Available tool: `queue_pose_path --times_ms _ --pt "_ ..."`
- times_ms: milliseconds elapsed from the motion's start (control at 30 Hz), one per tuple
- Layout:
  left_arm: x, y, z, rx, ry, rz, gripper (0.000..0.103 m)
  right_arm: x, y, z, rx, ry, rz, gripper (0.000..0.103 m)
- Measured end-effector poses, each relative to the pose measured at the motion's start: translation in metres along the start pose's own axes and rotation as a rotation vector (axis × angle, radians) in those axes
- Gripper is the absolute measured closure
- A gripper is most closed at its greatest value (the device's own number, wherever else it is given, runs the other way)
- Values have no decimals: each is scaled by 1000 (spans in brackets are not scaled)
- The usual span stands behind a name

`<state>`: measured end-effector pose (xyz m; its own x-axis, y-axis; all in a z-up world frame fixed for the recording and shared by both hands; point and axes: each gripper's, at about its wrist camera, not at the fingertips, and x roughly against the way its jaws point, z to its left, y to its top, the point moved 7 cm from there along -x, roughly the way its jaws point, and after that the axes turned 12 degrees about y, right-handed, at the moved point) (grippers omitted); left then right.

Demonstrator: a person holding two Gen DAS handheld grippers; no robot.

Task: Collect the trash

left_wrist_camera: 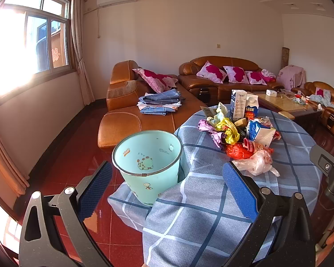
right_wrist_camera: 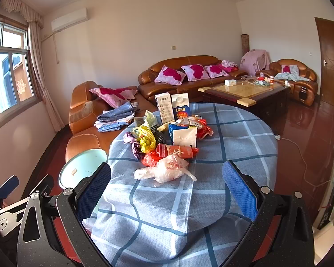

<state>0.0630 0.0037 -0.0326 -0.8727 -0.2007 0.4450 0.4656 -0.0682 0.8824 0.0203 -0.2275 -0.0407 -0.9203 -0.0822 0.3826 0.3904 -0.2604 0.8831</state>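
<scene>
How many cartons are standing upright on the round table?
2: a white carton and a blue-and-white carton, side by side behind the trash pile. Others may lie hidden within it.

We see sun blazing through a curtained window [left_wrist_camera: 33, 44] onto pale walls [left_wrist_camera: 178, 22], a glossy red tile floor [left_wrist_camera: 73, 155], brown leather sofas [right_wrist_camera: 184, 75] with pink cushions [right_wrist_camera: 169, 74], and a coffee table [right_wrist_camera: 245, 91].

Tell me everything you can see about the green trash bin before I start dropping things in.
The green trash bin is a pale mint, plastic-looking round bucket with a thin metal ring around its open rim and small cartoon prints inside and outside. It looks empty and appears tilted in this fisheye view. It stands on the red tiled floor by the left edge of the table's checked tablecloth, whose hanging fold seems to touch its side. No gripper touches it.
</scene>
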Motion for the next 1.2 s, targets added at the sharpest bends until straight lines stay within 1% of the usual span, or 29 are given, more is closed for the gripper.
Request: queue_pose_path --times_ms 1200 --pt "2 2 1 5 -9 1 6 0 -2 3 4 4 -7 5"
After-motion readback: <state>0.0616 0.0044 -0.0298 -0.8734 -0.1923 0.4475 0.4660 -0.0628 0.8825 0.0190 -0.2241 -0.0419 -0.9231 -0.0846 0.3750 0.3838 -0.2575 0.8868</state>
